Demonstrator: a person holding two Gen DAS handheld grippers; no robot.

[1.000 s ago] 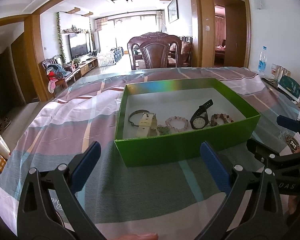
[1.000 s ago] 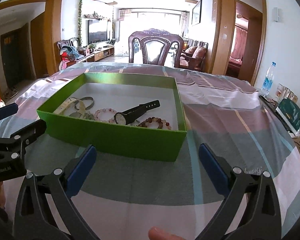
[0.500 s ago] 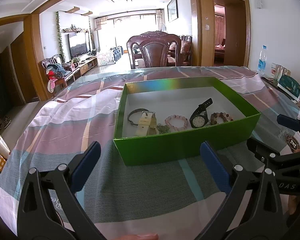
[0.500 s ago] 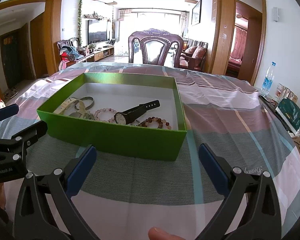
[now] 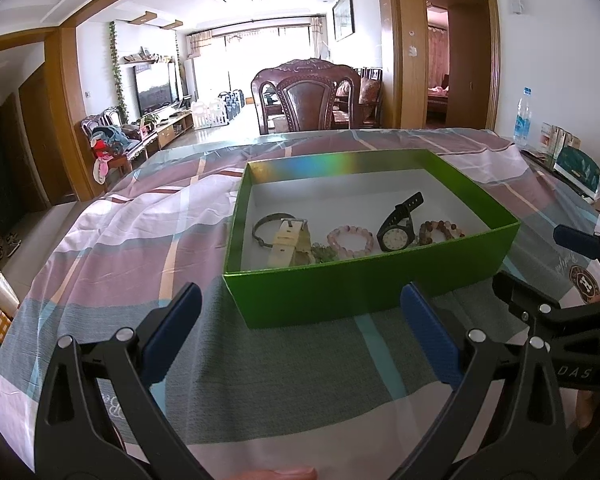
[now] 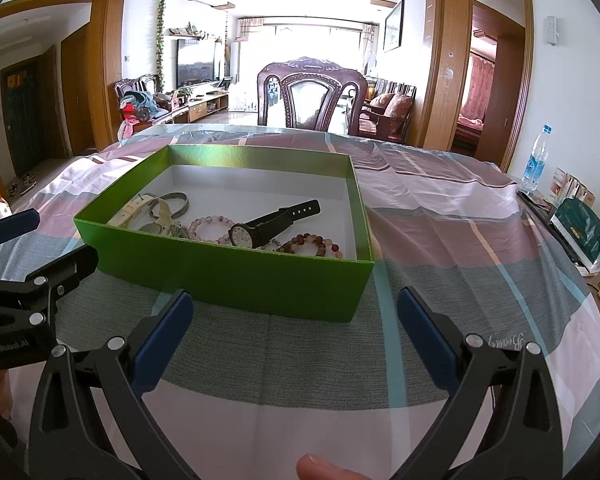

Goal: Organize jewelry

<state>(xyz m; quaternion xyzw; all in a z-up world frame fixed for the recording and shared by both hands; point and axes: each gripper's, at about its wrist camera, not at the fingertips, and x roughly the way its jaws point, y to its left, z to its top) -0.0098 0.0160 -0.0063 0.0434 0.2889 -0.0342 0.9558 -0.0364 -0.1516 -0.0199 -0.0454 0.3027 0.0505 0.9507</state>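
Observation:
A green box (image 5: pixel 370 288) (image 6: pixel 236 270) with a white inside sits on the checked tablecloth. Lined up inside it are a grey bangle (image 5: pixel 266 222), a cream strap (image 5: pixel 286 242), a pink bead bracelet (image 5: pixel 350 238), a black watch (image 5: pixel 398 230) (image 6: pixel 268 224) and a brown bead bracelet (image 5: pixel 440 230) (image 6: pixel 312 244). My left gripper (image 5: pixel 300 334) hovers open just before the box's near wall, holding nothing. My right gripper (image 6: pixel 294 330) is open too, facing the box's near right corner, with nothing between its fingers. Each gripper shows at the edge of the other's view.
A carved wooden chair (image 5: pixel 306 98) stands behind the table's far edge. At the table's right edge are a water bottle (image 6: pixel 536 160), small cartons and a dark green pouch (image 6: pixel 582 232). Tablecloth (image 6: pixel 460 232) lies bare to the right of the box.
Both views barely shift; the box sits slightly lower and closer in the left wrist view. Both grippers stay open and the jewelry has not moved.

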